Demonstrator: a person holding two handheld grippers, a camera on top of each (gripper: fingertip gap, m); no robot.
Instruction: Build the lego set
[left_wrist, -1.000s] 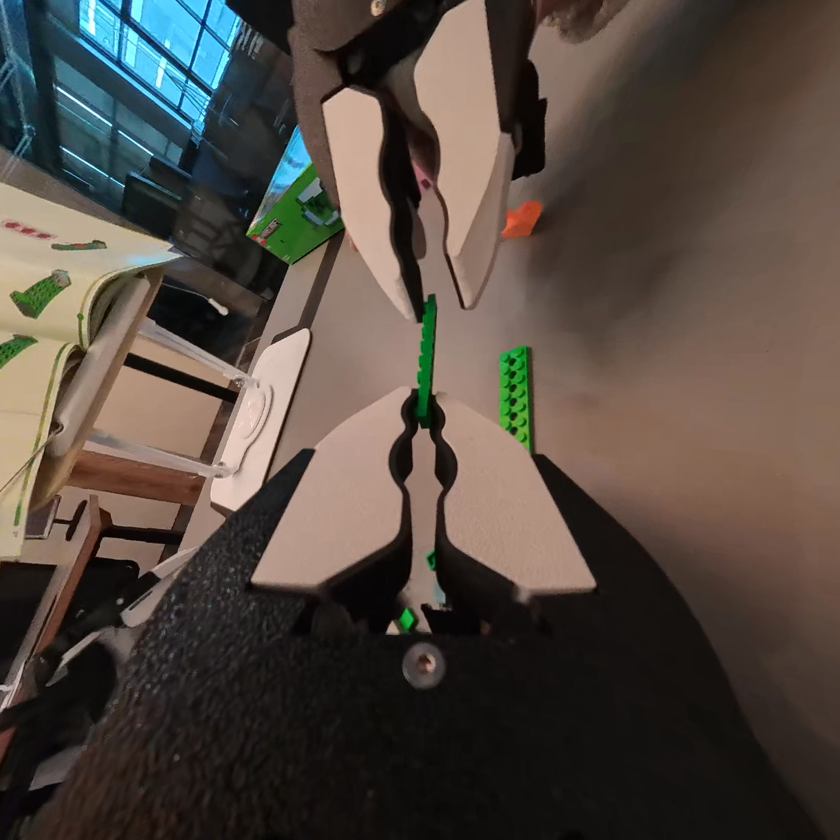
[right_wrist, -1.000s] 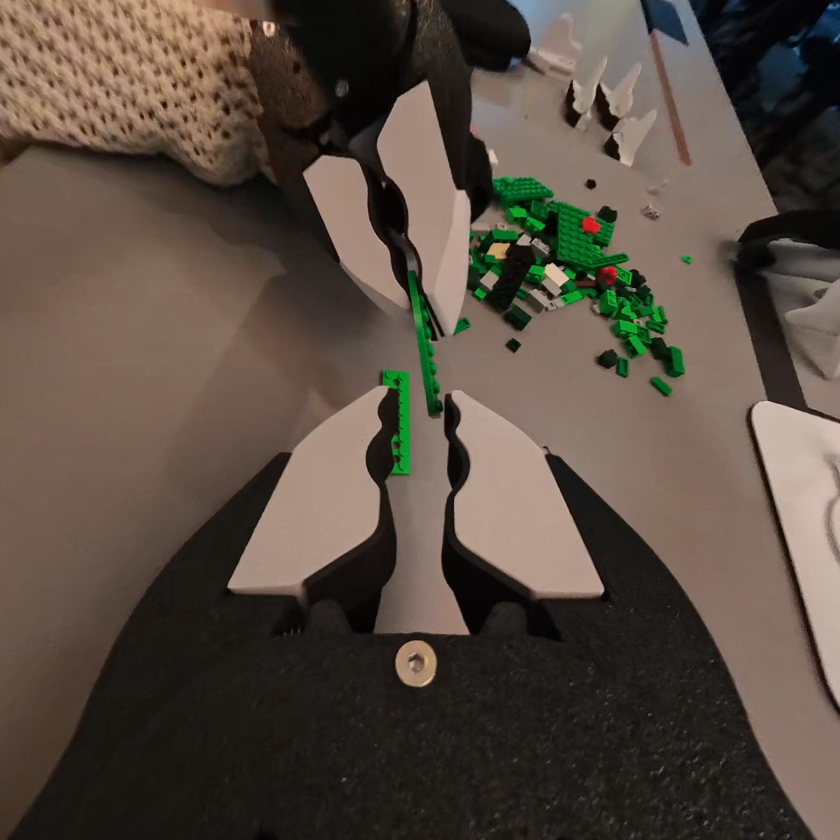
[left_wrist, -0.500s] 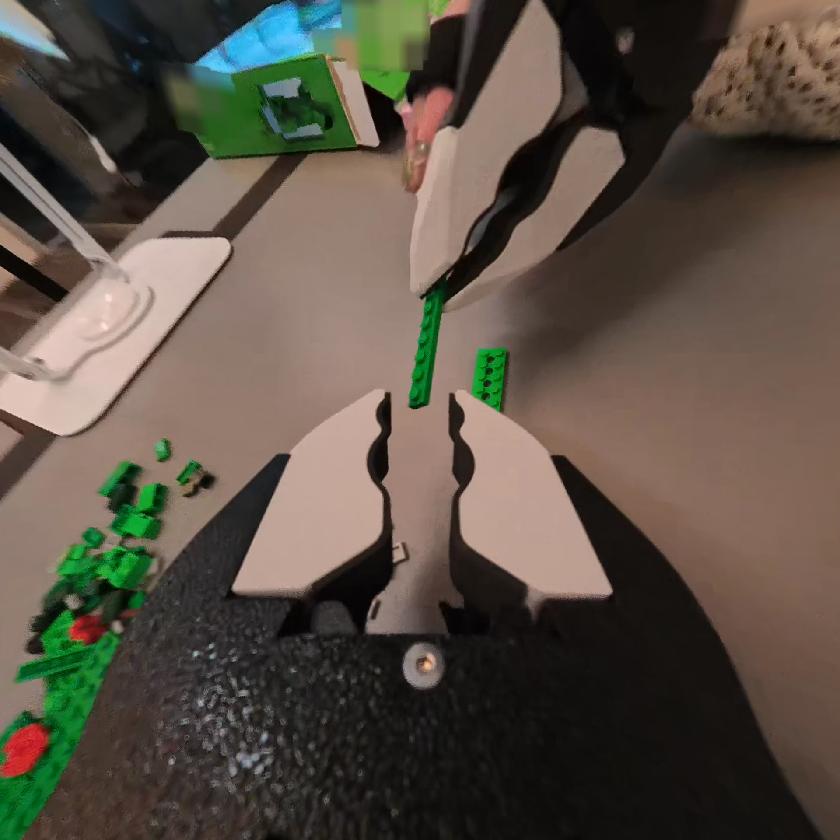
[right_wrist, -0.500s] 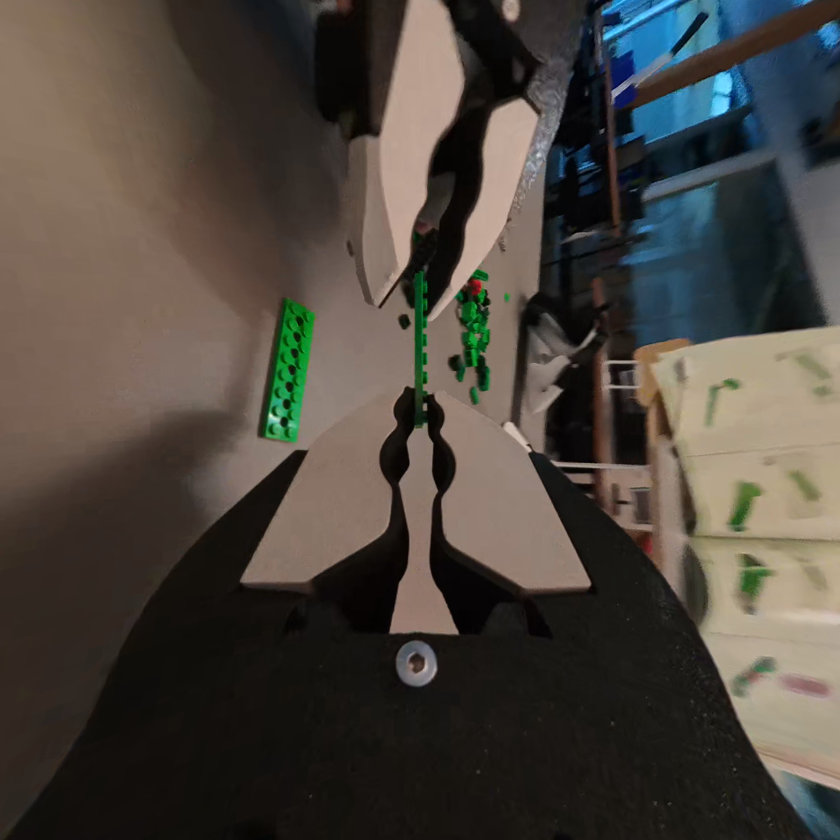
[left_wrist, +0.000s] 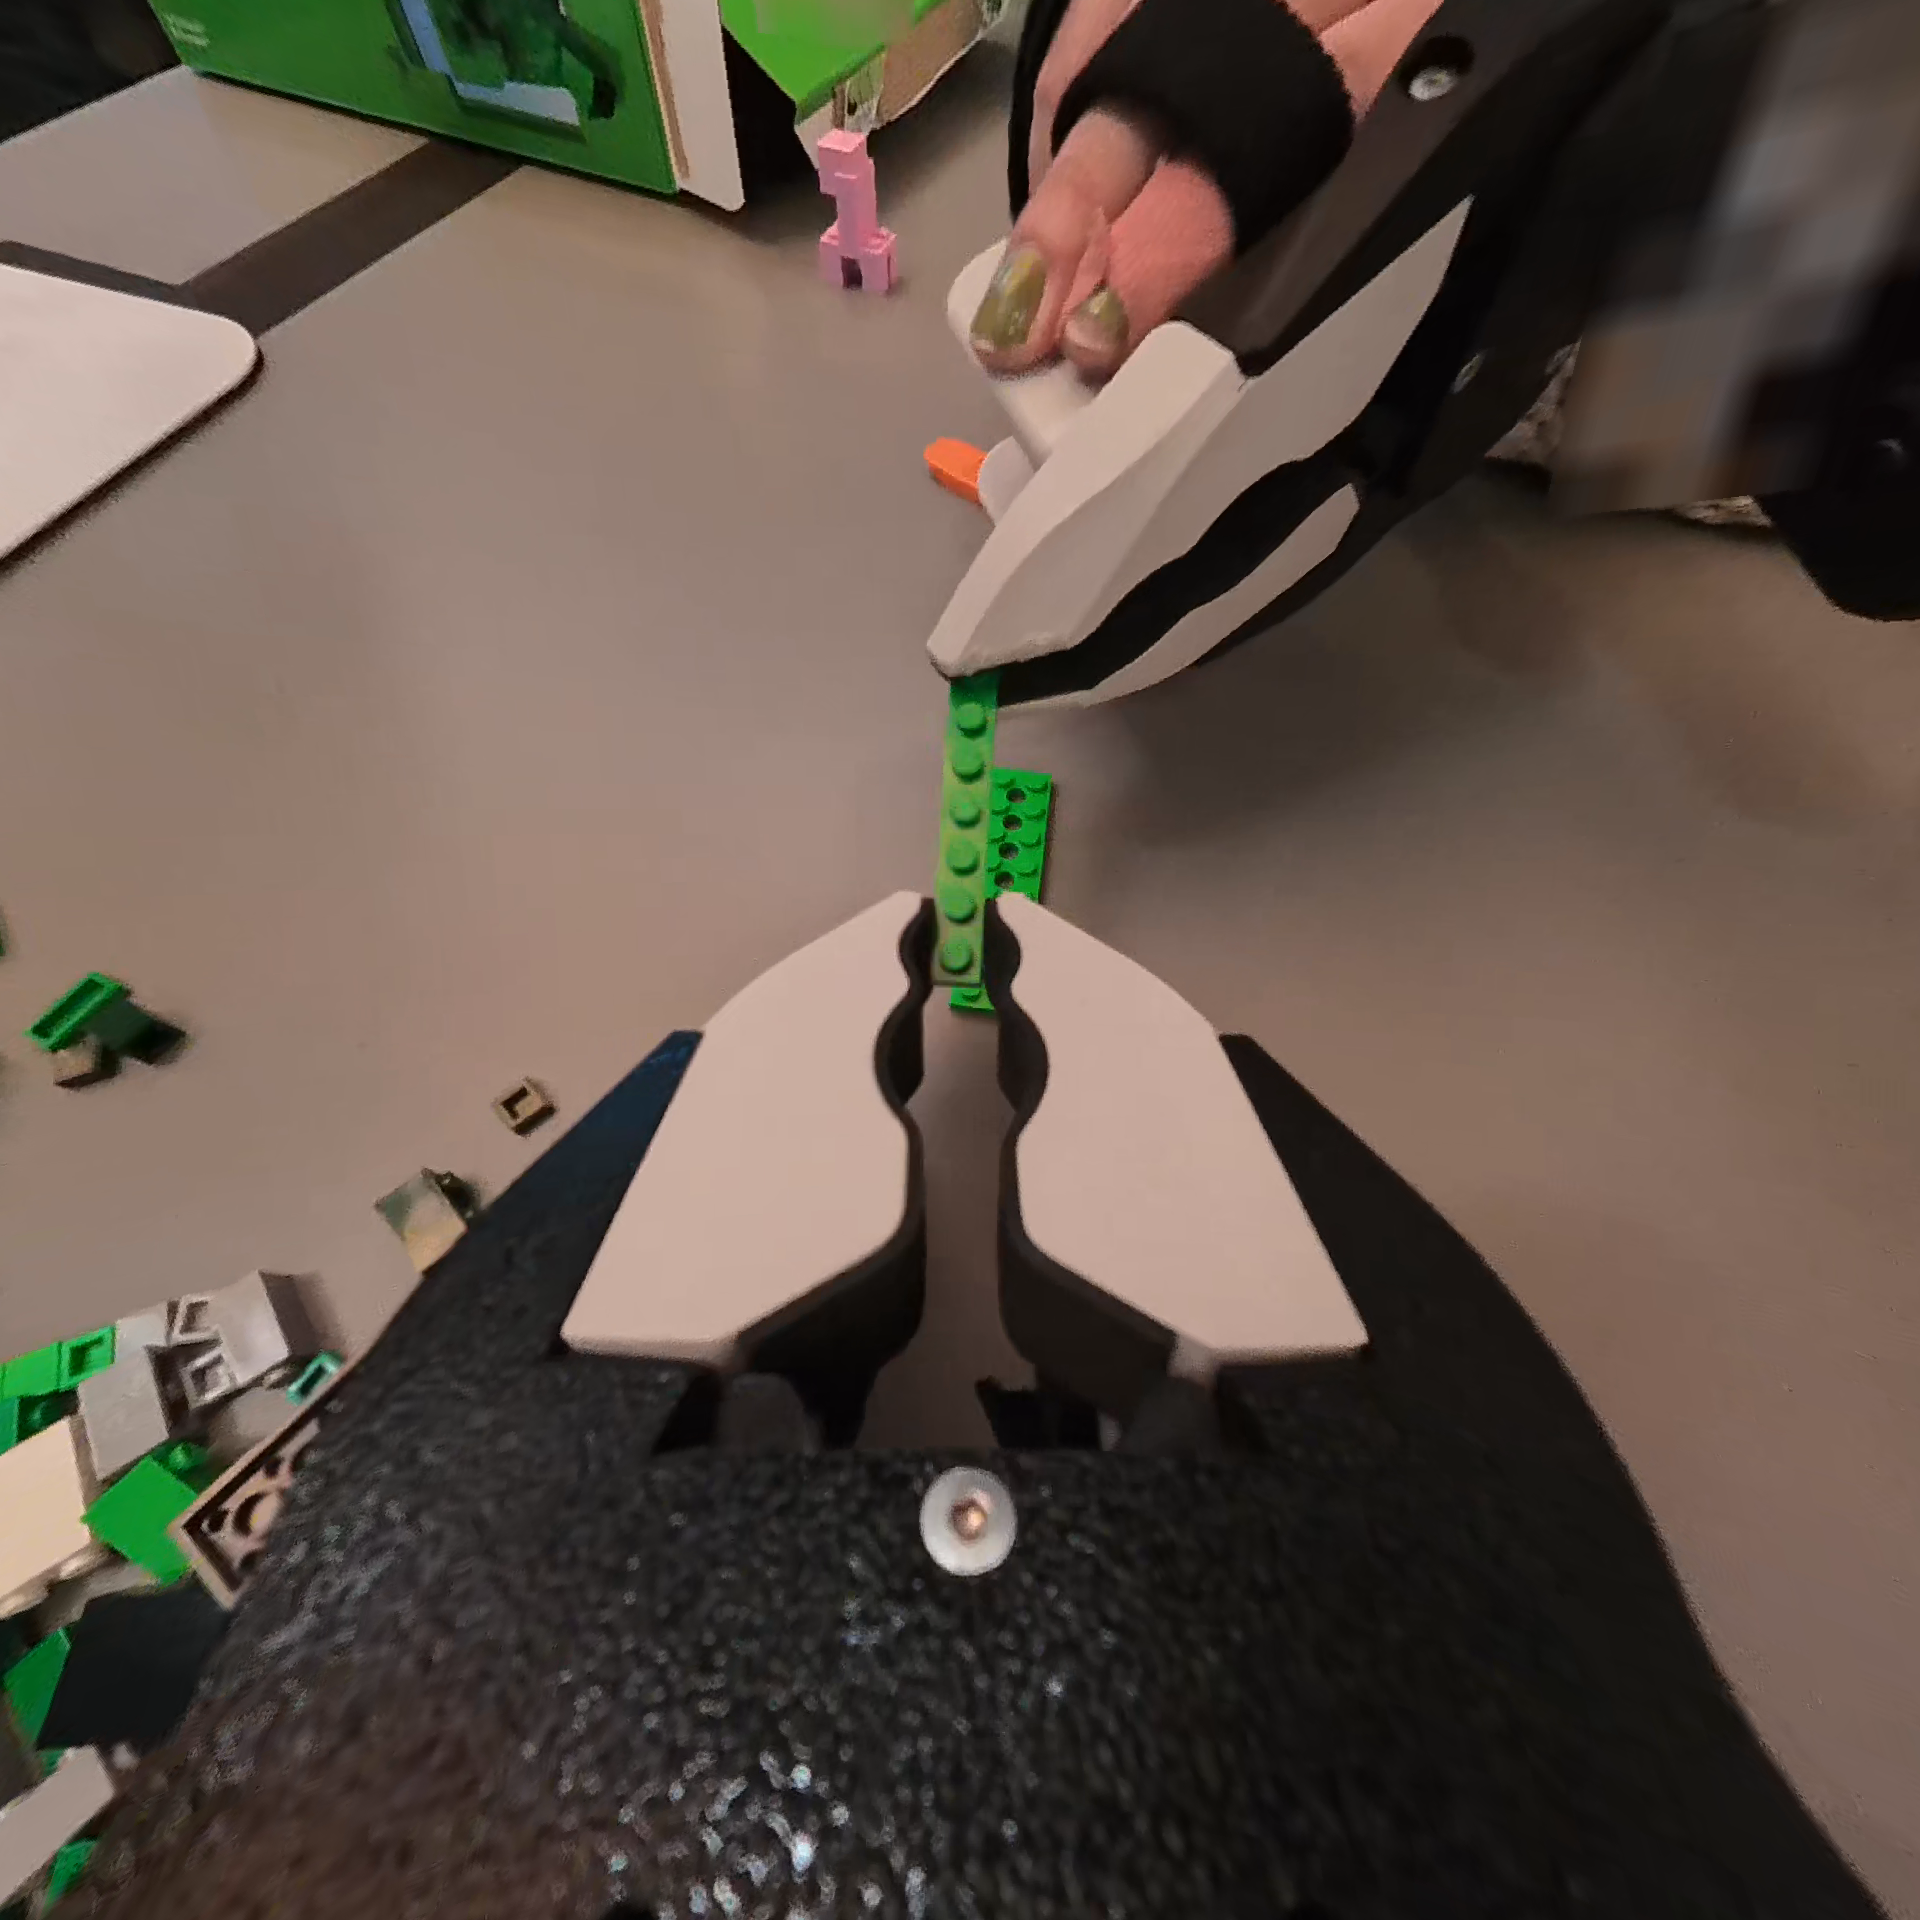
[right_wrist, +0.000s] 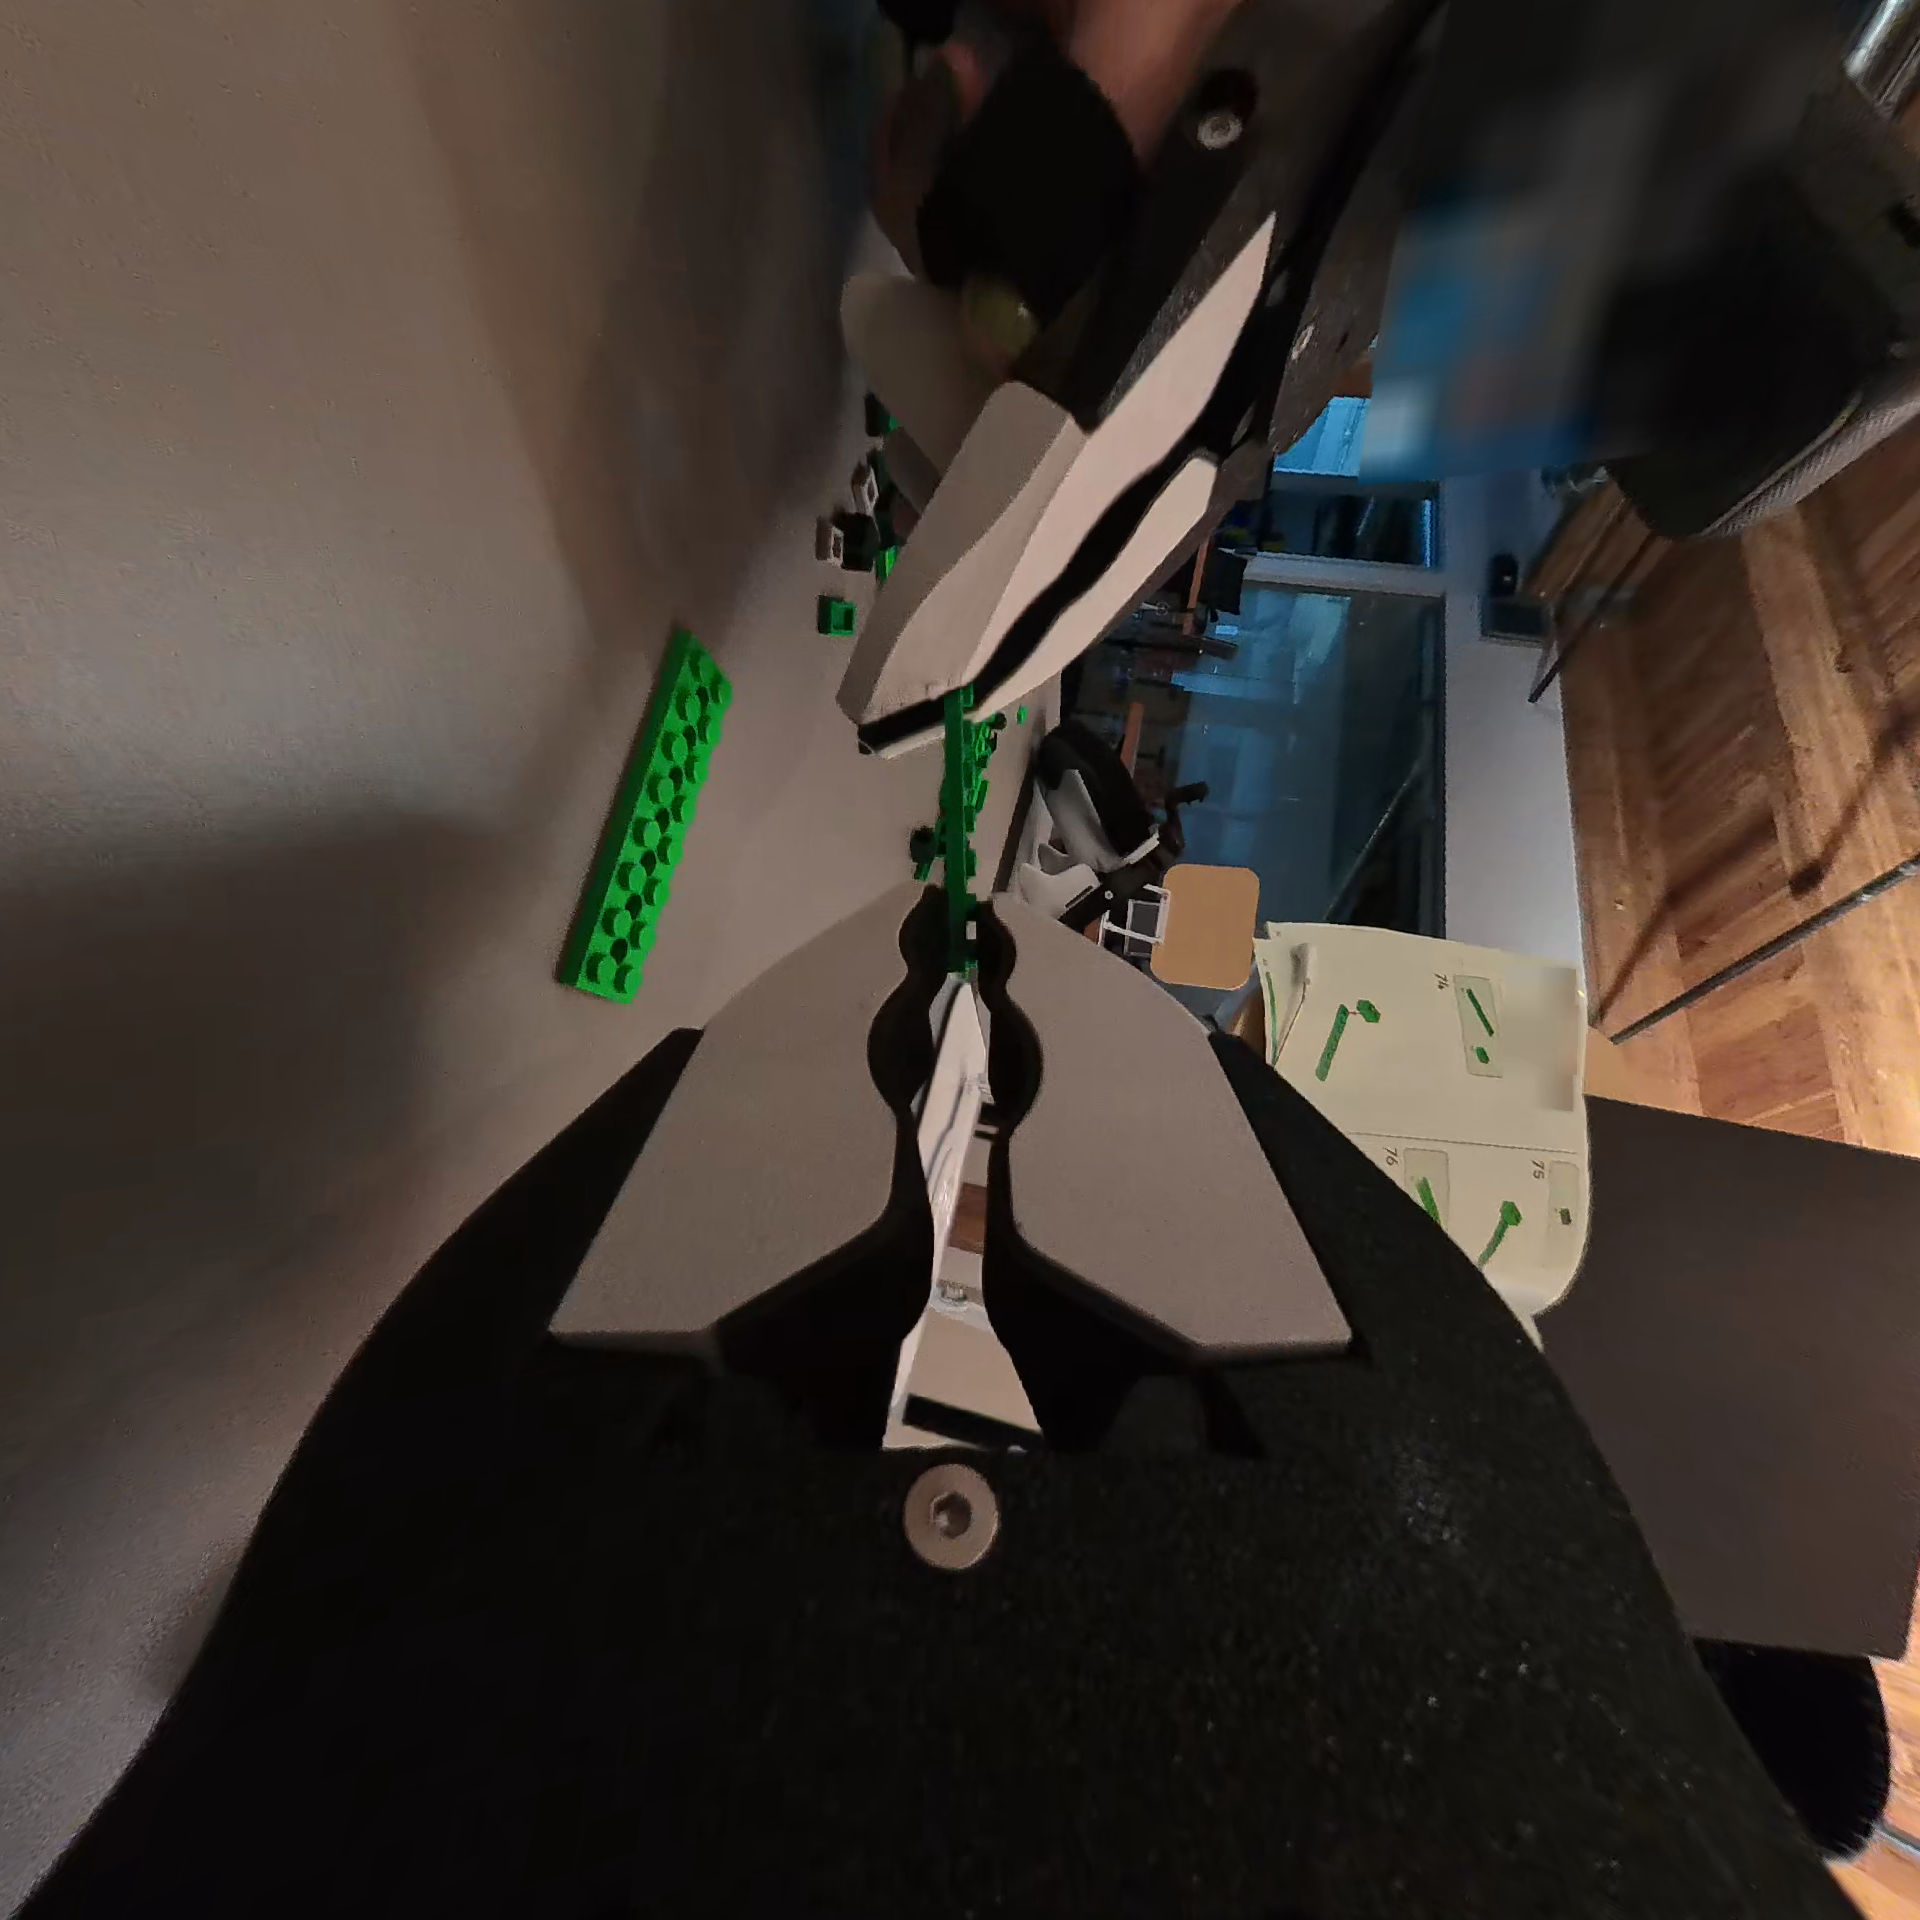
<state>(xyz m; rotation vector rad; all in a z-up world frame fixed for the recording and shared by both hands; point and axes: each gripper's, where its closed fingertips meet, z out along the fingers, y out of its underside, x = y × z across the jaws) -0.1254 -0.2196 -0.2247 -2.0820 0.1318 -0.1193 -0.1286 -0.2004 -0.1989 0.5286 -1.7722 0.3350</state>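
A narrow green strip plate (left_wrist: 966, 821) hangs in the air between both grippers, above the grey table (left_wrist: 520, 644). My left gripper (left_wrist: 958, 935) is shut on its near end, gripping it by its edges. My right gripper (right_wrist: 951, 925) is shut on the other end, where the strip (right_wrist: 954, 810) shows edge-on. The right gripper also shows in the left wrist view (left_wrist: 966, 675), and the left gripper in the right wrist view (right_wrist: 894, 727). A wider green plate (left_wrist: 1023, 831) lies flat on the table just beneath the strip; it also shows in the right wrist view (right_wrist: 649, 821).
Loose green, grey and black bricks (left_wrist: 125, 1455) lie at the left. A green box (left_wrist: 447, 73), a pink figure (left_wrist: 854, 213), an orange piece (left_wrist: 951, 462) and a white pad (left_wrist: 83, 384) stand farther off. An instruction booklet (right_wrist: 1434, 1091) is propped up at the right. Left and right tips are no more than a few centimetres apart. The wider green plate (left_wrist: 1023, 831) is about 5 cm from both grippers' fingertips. The right camera catches it too, in the right wrist view (right_wrist: 629, 896).
A second ago my left gripper held the strip and the right was open. Then the right shut on it and the left opened. Now both are shut on it.
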